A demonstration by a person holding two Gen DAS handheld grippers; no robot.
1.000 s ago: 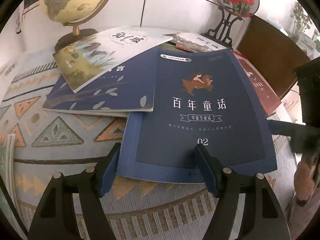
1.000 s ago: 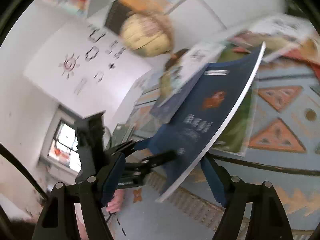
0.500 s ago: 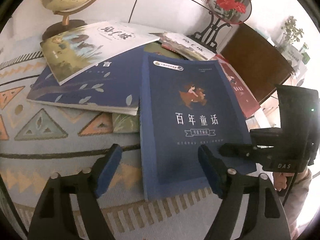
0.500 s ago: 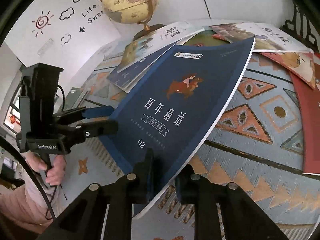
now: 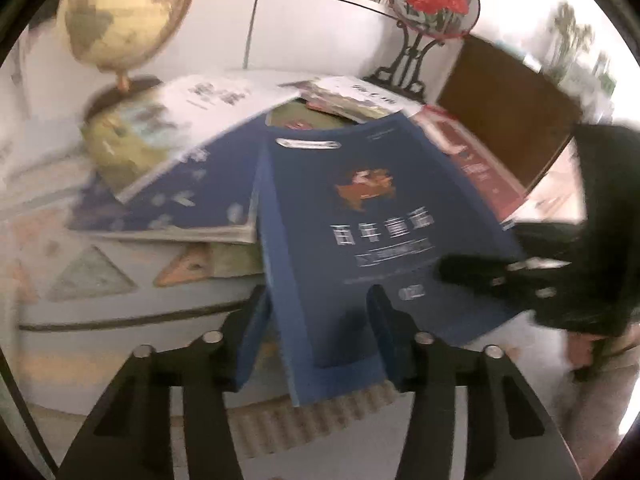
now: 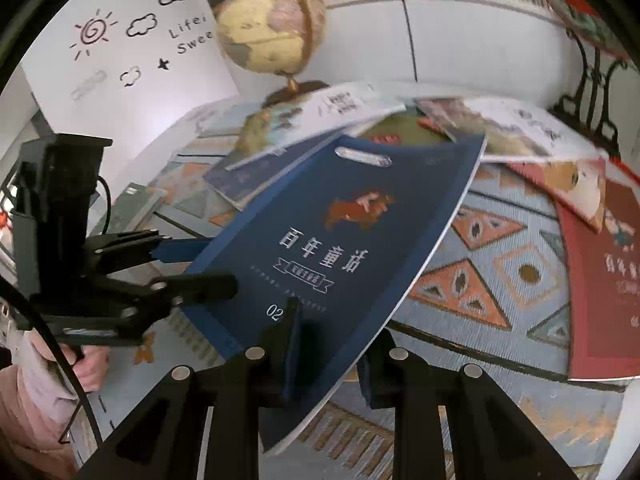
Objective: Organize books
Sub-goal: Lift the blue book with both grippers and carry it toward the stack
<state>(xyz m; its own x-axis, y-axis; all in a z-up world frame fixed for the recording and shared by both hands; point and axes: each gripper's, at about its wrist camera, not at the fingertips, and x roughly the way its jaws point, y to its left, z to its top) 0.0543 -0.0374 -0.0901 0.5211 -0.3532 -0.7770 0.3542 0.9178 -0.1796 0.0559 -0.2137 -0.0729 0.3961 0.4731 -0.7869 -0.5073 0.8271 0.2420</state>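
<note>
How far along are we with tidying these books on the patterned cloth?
Early stage. Done: nothing looks stacked yet. In hand: the dark blue paperback numbered 02 is lifted at its near edge, the right gripper shut on it, the left gripper closing with its spine edge between the jaws. Left: the white and green picture book, the navy leaf-patterned book and the red book lie scattered.

Bright daylight; left view motion-blurred, right sharper, fisheye-warped edges.

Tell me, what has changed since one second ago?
The left gripper, open before, is closing on the blue book's spine. The right gripper, also open then, now clamps its near edge, lifting it slightly. The globe and other books stayed.
</note>
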